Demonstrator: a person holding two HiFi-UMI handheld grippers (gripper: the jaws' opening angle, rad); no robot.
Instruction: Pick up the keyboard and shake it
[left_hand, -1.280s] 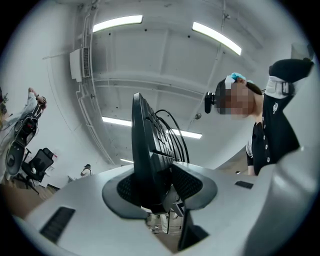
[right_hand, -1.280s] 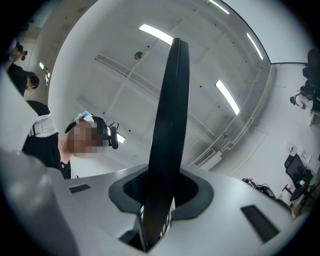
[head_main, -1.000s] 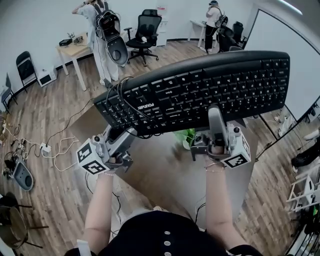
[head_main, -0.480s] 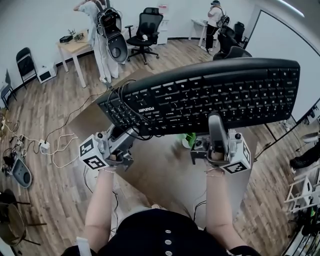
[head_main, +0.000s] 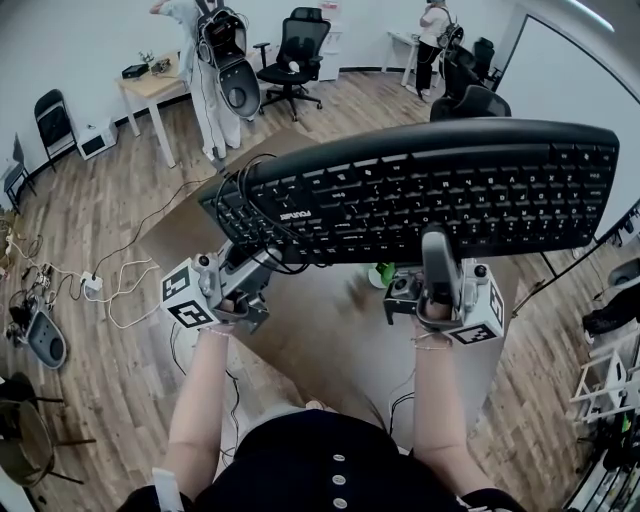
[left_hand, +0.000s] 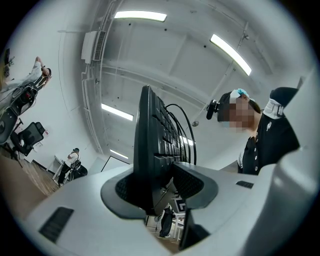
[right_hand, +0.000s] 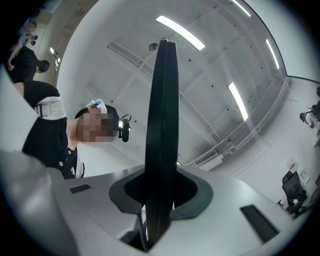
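One keyboard (head_main: 420, 190) is pinched by two: left tool (head_main: 258, 268), right tool (head_main: 437, 248).

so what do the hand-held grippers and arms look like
The left hand-held gripper and the right hand-held gripper are light grey with dark textured pads, each carrying a white cube printed with black square markers. The forearms are bare; the top is black with white buttons.
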